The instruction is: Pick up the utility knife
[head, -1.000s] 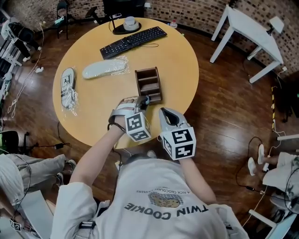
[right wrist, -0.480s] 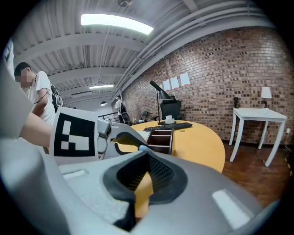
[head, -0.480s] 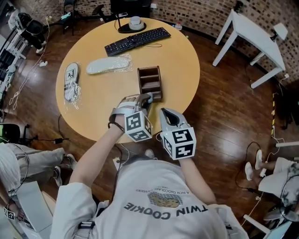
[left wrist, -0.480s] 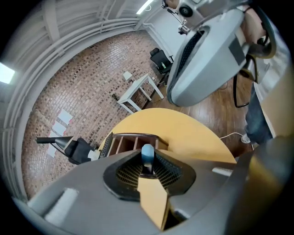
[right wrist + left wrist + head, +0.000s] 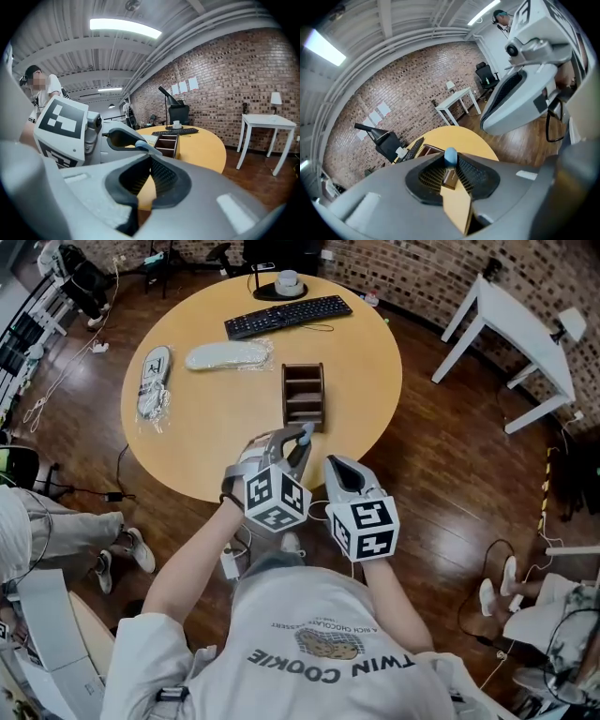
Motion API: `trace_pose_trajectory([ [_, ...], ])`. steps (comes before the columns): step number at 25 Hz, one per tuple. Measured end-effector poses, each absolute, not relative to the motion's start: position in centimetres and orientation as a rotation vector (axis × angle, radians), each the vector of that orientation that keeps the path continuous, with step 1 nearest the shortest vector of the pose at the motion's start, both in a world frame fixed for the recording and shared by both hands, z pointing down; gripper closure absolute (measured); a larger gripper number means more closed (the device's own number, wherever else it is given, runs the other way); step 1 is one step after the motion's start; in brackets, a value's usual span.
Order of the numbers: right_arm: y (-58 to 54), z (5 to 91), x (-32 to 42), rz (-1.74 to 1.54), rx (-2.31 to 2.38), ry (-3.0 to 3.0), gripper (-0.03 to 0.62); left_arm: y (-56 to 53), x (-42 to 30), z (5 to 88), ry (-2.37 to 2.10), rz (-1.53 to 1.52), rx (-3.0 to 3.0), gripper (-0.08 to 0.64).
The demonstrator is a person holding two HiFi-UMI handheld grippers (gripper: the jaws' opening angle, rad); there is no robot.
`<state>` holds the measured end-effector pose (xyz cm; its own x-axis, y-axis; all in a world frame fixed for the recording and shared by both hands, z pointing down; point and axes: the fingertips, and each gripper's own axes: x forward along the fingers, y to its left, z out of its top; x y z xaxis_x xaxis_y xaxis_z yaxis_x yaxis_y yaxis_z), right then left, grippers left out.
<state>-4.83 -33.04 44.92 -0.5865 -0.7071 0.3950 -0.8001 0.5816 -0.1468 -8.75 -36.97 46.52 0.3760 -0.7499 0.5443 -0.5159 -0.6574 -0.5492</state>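
Note:
My left gripper (image 5: 302, 441) is shut on the utility knife (image 5: 305, 438), held above the near edge of the round yellow table (image 5: 206, 437). In the left gripper view the knife (image 5: 450, 174) shows as a brown body with a blue end (image 5: 450, 156), pinched between the dark pads (image 5: 473, 177). That blue end (image 5: 142, 144) also sticks out of the left gripper (image 5: 123, 138) in the right gripper view. My right gripper (image 5: 339, 472) hovers just right of the left one, off the table edge, its jaws together with nothing in them.
A brown wooden organizer (image 5: 304, 395) stands on the table just beyond the grippers. Farther back lie a black keyboard (image 5: 288, 315), a cup on a black base (image 5: 287, 282) and two bagged shoes (image 5: 230, 355) (image 5: 155, 381). A white table (image 5: 516, 324) stands at the right.
My left gripper has risen with the knife and rolled, coming away from the organizer toward the table's near edge. The right gripper has drifted a little alongside it.

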Motion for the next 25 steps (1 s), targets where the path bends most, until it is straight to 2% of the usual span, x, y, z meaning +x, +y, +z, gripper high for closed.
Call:
trace_pose_trajectory([
  [25, -19.5, 42.0, 2.5, 0.359, 1.098, -2.664, 0.591, -20.4, -1.5, 41.7, 1.683, -0.740, -2.588, 0.489],
])
